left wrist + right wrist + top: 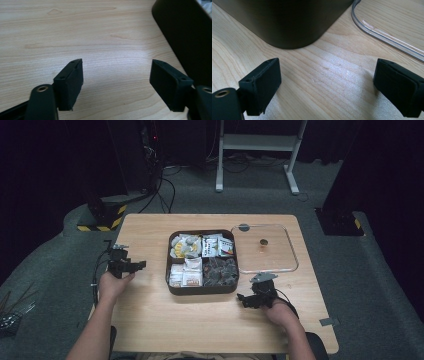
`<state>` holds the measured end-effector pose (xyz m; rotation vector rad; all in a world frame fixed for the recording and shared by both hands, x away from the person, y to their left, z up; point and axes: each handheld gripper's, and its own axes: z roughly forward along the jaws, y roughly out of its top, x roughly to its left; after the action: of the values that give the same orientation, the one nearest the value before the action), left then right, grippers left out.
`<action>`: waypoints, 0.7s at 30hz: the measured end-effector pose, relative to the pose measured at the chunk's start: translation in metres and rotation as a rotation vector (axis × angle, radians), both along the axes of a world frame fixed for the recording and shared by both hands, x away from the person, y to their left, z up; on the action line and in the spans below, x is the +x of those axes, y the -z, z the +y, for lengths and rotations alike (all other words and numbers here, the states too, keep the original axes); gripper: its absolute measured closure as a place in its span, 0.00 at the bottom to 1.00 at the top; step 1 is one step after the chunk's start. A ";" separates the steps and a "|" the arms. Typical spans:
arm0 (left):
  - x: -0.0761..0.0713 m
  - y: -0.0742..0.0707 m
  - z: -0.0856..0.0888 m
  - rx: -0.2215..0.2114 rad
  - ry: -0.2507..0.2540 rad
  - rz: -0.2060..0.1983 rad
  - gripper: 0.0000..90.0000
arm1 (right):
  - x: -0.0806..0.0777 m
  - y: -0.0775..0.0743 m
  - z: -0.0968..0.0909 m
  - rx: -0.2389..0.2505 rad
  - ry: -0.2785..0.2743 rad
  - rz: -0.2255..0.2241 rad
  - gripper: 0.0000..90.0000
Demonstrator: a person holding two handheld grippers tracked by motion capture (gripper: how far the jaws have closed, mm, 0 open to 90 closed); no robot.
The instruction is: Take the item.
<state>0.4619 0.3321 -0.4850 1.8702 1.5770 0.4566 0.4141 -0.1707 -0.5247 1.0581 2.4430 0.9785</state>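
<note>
A dark snack box (202, 290) with four parts sits in the middle of the tabletop (150, 320). A clear lid (290, 251) lies just beside it at 3 o'clock. The left gripper (131, 266) rests at 9 o'clock, the right gripper (246, 299) at 5 o'clock. Both have fingers (70, 82) spread wide, holding nothing.

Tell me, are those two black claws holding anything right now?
No, nothing is held. The left claw and the right claw are both open over bare wooden table, beside the dark snack tray.
</note>
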 end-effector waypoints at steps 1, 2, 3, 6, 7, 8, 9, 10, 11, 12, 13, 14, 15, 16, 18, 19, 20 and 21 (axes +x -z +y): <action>0.000 -0.002 0.000 -0.012 0.008 0.005 0.33 | 0.000 0.000 0.000 0.000 0.000 0.000 0.09; 0.001 -0.003 0.000 -0.014 0.012 0.004 0.33 | 0.000 0.000 0.000 0.000 0.000 0.000 0.09; 0.000 -0.005 -0.001 -0.019 0.018 0.001 0.34 | 0.000 0.000 0.000 0.000 -0.001 -0.001 0.09; 0.000 -0.008 -0.003 -0.021 0.034 0.003 0.36 | 0.000 0.000 0.000 0.000 -0.001 -0.001 0.09; 0.000 -0.009 -0.004 -0.022 0.040 0.006 0.37 | 0.000 0.000 0.000 0.000 -0.001 -0.001 0.09; 0.000 -0.010 -0.005 -0.020 0.046 0.006 0.37 | 0.000 0.000 0.000 -0.001 -0.001 -0.001 0.09; 0.000 -0.011 -0.006 -0.017 0.054 0.003 0.37 | 0.000 0.000 0.000 -0.001 -0.001 -0.001 0.09; 0.000 -0.012 -0.007 -0.021 0.057 0.000 0.37 | 0.000 0.000 0.000 -0.001 -0.001 -0.001 0.09; -0.001 -0.014 -0.008 -0.017 0.061 -0.007 0.38 | 0.000 0.000 0.000 0.000 -0.001 -0.001 0.09; -0.001 -0.015 -0.010 -0.024 0.063 -0.012 0.38 | 0.000 0.000 0.000 0.000 -0.001 -0.001 0.09; -0.001 -0.016 -0.010 -0.023 0.067 -0.017 0.38 | 0.000 0.000 0.000 0.000 -0.001 -0.001 0.09; -0.002 -0.017 -0.010 -0.017 0.076 -0.018 0.39 | 0.000 0.000 0.000 0.000 0.000 -0.001 0.09; -0.002 -0.019 -0.012 -0.023 0.078 -0.021 0.39 | 0.000 0.000 0.000 -0.001 -0.001 -0.001 0.09; -0.003 -0.020 -0.012 -0.021 0.084 -0.023 0.40 | 0.000 0.000 0.000 -0.001 -0.001 -0.001 0.09; -0.003 -0.022 -0.015 -0.017 0.094 -0.029 0.40 | 0.000 0.000 0.000 -0.001 0.000 -0.001 0.09; -0.004 -0.024 -0.016 -0.020 0.101 -0.031 0.41 | 0.000 0.000 0.000 -0.001 0.000 0.000 0.09; -0.004 -0.025 -0.017 -0.023 0.103 -0.034 0.41 | 0.000 0.000 0.000 -0.001 0.000 0.000 0.09; -0.004 -0.026 -0.019 -0.023 0.109 -0.038 0.42 | 0.000 0.000 0.000 -0.001 0.000 -0.001 0.09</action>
<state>0.4578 0.3135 -0.4589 1.9078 1.4420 0.4211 0.4141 -0.1707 -0.5248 1.0574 2.4428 0.9776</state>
